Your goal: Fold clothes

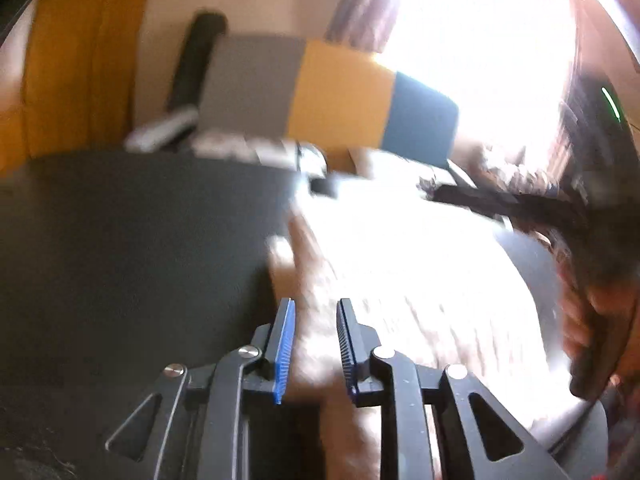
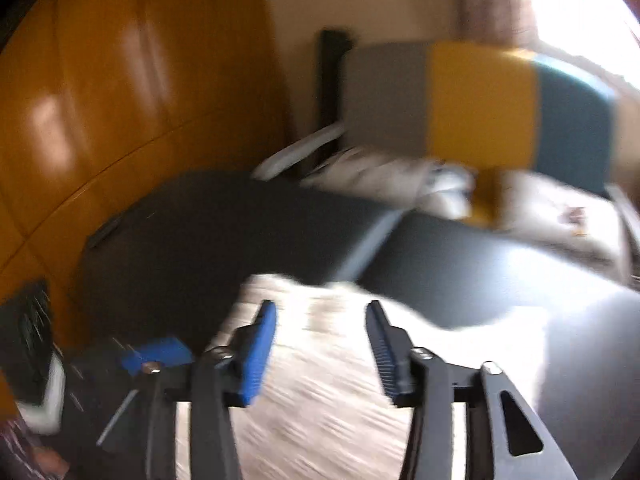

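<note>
A pale, light-patterned garment [image 1: 400,264] lies on the dark table [image 1: 120,248], blurred by motion. My left gripper [image 1: 316,302] hangs over its left edge with the blue-padded fingers [image 1: 285,344] apart and cloth showing in the gap; I cannot tell whether they touch it. In the right wrist view the same garment [image 2: 320,380] spreads under my right gripper [image 2: 320,308], which is open wide just above it with nothing pinched. A blue part of the left gripper [image 2: 156,354] shows low on the left there.
A chair with grey, yellow and teal panels [image 2: 480,104] stands behind the table with white laundry [image 2: 380,178] heaped on it. A wooden wardrobe [image 2: 120,100] fills the left. A person's hand [image 1: 580,320] is at the right edge. A bright window glares at upper right.
</note>
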